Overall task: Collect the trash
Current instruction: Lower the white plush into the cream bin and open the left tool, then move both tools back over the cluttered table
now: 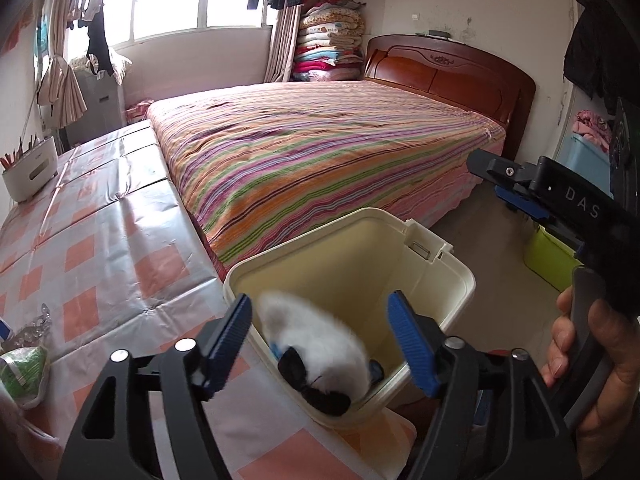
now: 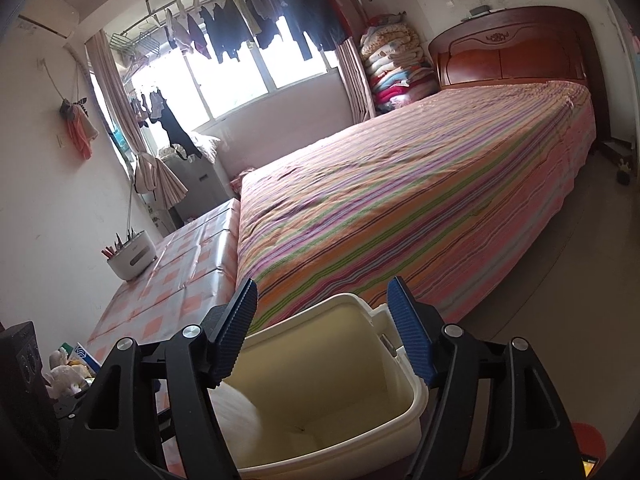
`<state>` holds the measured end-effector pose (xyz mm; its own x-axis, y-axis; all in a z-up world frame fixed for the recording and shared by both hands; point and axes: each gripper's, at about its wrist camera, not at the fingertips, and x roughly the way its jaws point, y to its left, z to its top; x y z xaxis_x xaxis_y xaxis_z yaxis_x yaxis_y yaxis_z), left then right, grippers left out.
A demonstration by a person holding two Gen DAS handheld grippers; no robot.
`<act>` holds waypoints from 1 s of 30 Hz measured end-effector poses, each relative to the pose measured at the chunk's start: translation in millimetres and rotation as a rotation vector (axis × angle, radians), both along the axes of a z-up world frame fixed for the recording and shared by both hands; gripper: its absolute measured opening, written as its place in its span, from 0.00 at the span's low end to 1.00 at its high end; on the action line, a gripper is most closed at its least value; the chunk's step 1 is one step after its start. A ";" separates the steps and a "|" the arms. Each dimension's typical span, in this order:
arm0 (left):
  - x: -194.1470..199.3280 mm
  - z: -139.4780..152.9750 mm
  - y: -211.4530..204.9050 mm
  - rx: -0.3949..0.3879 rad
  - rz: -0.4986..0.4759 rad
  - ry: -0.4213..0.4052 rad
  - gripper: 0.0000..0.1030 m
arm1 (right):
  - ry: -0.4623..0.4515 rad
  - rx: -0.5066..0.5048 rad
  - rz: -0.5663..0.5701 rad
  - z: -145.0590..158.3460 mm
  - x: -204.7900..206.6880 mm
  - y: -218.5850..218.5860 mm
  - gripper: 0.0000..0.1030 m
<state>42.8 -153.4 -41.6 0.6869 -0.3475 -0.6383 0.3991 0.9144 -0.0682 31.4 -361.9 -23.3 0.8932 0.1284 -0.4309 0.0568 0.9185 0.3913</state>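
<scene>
Both wrist cameras look forward along their own fingers, tilted down, close over the cream bin (image 1: 400, 248). The left view sits at the table's (image 1: 100, 240) edge and catches the other gripper's body at its right. Both share the bin (image 2: 320, 360), striped bed (image 2: 400, 208) and window (image 2: 248, 76).

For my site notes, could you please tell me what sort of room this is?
A lived-in home bedroom, most likely: a large bed with a wooden headboard, folded quilts stacked in the corner, and laundry hanging across the window.
</scene>
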 end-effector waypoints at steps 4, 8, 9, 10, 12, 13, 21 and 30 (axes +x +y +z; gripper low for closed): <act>-2.3 5.2 5.1 -0.015 0.013 -0.006 0.80 | 0.002 0.001 0.006 -0.6 -0.1 0.1 0.65; -2.8 9.6 13.6 -0.044 0.039 -0.012 0.81 | 0.002 -0.003 0.014 0.3 0.1 4.3 0.68; -2.8 10.5 16.2 -0.058 0.049 -0.013 0.81 | 0.001 -0.004 0.016 0.4 -0.2 5.6 0.70; -3.0 11.2 18.5 -0.074 0.055 -0.012 0.81 | 0.000 -0.006 0.018 0.6 -0.3 6.3 0.71; -2.5 12.2 24.0 -0.112 0.064 -0.009 0.81 | -0.001 -0.009 0.025 0.7 -0.1 6.8 0.71; -2.5 12.7 26.3 -0.131 0.060 -0.008 0.81 | -0.003 -0.007 0.028 0.7 -0.1 6.9 0.72; -2.4 12.3 30.7 -0.180 0.048 0.011 0.93 | -0.007 -0.008 0.041 0.8 0.7 10.7 0.75; -10.5 16.7 27.8 -0.139 0.045 -0.050 0.93 | -0.008 -0.005 0.054 1.4 2.3 10.4 0.75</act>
